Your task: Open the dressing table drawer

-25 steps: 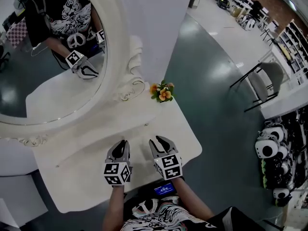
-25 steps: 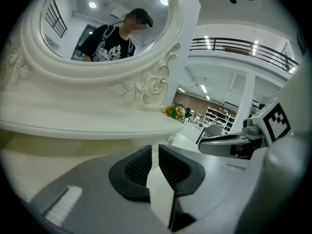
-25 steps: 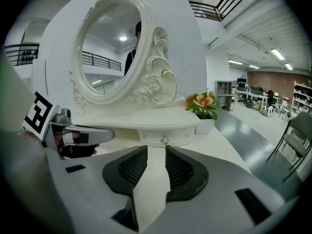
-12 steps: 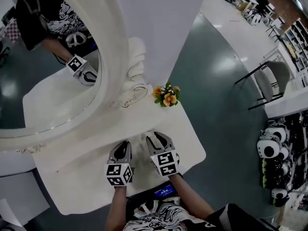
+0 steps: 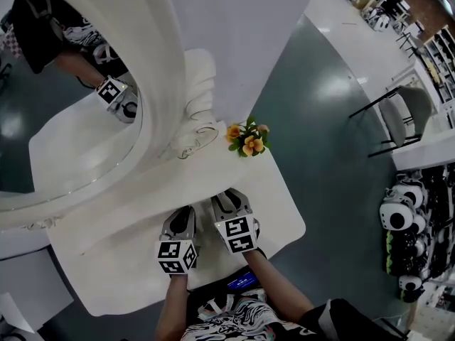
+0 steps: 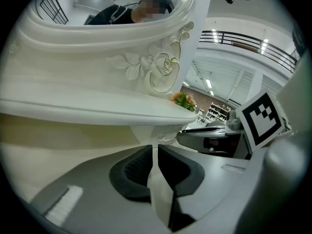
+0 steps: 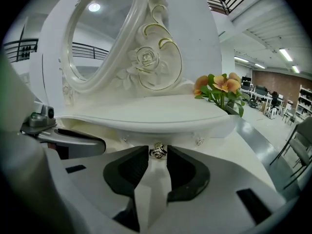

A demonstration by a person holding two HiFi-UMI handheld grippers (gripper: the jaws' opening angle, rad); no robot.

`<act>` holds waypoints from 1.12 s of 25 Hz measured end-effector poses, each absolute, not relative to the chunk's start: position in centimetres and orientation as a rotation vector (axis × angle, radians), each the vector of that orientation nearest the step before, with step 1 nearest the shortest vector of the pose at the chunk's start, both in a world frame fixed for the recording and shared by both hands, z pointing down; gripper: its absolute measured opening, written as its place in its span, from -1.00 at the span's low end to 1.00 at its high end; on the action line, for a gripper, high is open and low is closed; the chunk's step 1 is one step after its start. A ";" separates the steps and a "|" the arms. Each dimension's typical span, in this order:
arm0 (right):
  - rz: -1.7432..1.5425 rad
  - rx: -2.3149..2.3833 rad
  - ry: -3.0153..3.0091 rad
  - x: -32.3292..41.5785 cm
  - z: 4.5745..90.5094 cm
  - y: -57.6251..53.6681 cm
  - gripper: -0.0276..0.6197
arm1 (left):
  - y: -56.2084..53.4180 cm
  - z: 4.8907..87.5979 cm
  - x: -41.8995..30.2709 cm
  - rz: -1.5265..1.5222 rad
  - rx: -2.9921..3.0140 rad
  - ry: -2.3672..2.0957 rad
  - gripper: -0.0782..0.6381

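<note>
The white dressing table [image 5: 281, 208] lies below me, and its drawer front sits under the top's curved edge [image 7: 146, 123]. A small metal drawer knob [image 7: 157, 151] sits between the tips of my right gripper [image 7: 158, 152]. The dark pads flank it on both sides and the jaws are closing on it. From above, the right gripper [image 5: 229, 199] points at the table's front, with my left gripper [image 5: 181, 217] close beside it. The left gripper [image 6: 156, 150] shows a narrow slit between its pads with nothing in it, just below the table edge.
An oval mirror [image 5: 64, 119] in a carved white frame [image 7: 146, 57] rises at the back. A small bunch of orange flowers [image 5: 247, 138] stands at the table's right rear corner. A chair [image 5: 402, 116] and shelves with helmets [image 5: 398, 219] stand off to the right on the grey floor.
Both grippers have sunk towards the table's front edge. The right one slid left, closer to the left gripper. The head view has shifted, so the mirror sits higher in the frame.
</note>
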State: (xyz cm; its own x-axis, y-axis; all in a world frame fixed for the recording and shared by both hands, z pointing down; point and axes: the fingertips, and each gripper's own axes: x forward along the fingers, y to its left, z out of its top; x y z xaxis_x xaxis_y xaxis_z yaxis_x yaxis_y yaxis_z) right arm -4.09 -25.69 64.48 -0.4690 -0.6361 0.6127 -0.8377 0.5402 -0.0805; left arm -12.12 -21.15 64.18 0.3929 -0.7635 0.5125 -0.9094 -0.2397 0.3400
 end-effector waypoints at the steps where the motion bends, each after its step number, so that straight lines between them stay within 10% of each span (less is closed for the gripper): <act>1: 0.504 1.192 -2.251 -4.0 64.5 -25.8 -0.65 | -21.2 64.2 -12.2 0.319 2.062 -1.427 -0.68; 28: 0.509 1.151 -2.191 -1.0 64.9 -20.2 -0.62 | -20.8 63.1 -12.2 0.313 2.099 -1.417 -0.71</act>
State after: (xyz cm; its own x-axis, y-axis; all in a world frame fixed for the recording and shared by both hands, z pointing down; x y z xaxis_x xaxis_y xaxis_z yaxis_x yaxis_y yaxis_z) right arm -1.02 -20.19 64.93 -0.4394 -0.6016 0.6671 -0.8341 0.5490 -0.0543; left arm -12.22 -20.79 63.05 0.4081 -0.7682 0.4933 -0.9045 -0.2668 0.3328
